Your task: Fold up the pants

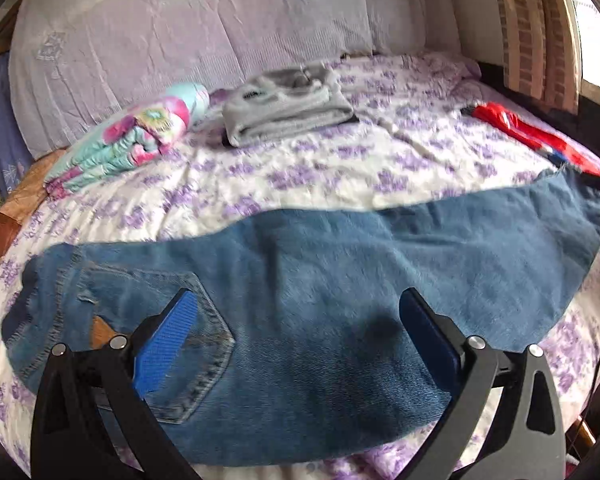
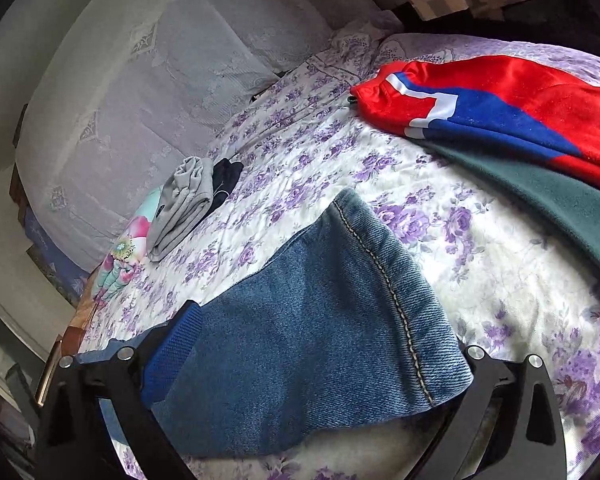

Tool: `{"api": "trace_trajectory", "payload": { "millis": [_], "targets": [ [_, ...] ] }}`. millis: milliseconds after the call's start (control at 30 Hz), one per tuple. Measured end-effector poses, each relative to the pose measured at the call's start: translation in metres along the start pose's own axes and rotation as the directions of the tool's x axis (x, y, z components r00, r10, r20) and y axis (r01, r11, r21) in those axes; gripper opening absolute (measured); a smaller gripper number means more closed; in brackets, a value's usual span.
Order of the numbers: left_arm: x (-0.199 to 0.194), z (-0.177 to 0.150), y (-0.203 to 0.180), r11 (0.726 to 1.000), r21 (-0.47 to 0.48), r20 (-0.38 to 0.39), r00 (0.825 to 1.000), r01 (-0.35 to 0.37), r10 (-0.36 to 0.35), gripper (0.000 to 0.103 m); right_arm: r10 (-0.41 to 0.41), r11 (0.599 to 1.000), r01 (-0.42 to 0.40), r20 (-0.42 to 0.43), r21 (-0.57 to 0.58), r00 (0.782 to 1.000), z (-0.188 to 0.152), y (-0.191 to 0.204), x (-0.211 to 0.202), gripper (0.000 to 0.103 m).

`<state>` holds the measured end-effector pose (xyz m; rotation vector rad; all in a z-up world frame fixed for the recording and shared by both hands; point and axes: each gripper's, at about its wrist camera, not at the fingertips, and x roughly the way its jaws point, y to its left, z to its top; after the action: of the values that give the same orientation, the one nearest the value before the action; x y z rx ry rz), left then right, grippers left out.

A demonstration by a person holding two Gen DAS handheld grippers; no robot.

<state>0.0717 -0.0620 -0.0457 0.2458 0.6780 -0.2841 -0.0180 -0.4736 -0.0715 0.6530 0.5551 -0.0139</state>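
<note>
Blue jeans (image 1: 320,280) lie across the floral bed, waist and back pocket (image 1: 180,320) at the left, legs running right. My left gripper (image 1: 300,316) is open just above the seat area, blue pads wide apart, holding nothing. In the right wrist view the hem end of the jeans leg (image 2: 320,320) lies between the jaws of my right gripper (image 2: 324,340). Its jaws stand wide apart; the denim covers the right pad, and only the left pad (image 2: 172,356) shows.
A floral bedspread (image 1: 340,168) covers the bed. Folded grey pants (image 1: 284,108) and a colourful folded garment (image 1: 132,140) sit at the back left. Red and blue pants (image 2: 500,100) and a green garment (image 2: 560,208) lie at the right. A padded headboard (image 1: 180,20) stands behind.
</note>
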Motion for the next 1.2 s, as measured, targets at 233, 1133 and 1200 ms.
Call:
{"api": "trace_trajectory", "payload": {
  "millis": [233, 1133, 1200],
  "targets": [
    [0.009, 0.004, 0.023, 0.987, -0.152, -0.038, 0.998, 0.046, -0.052, 0.099, 0.011, 1.000, -0.011, 0.008, 0.003, 1.000, -0.002, 0.000, -0.002, 0.100],
    [-0.006, -0.015, 0.026, 0.983, -0.171, 0.026, 0.998, 0.066, -0.062, 0.099, 0.097, 0.995, -0.091, 0.183, -0.042, 0.978, -0.005, 0.039, -0.042, 0.020],
    [-0.015, -0.021, 0.036, 0.976, -0.210, 0.055, 0.997, 0.063, -0.052, 0.099, 0.094, 0.992, -0.075, 0.198, -0.103, 0.976, -0.006, 0.059, -0.047, 0.020]
  ]
}}
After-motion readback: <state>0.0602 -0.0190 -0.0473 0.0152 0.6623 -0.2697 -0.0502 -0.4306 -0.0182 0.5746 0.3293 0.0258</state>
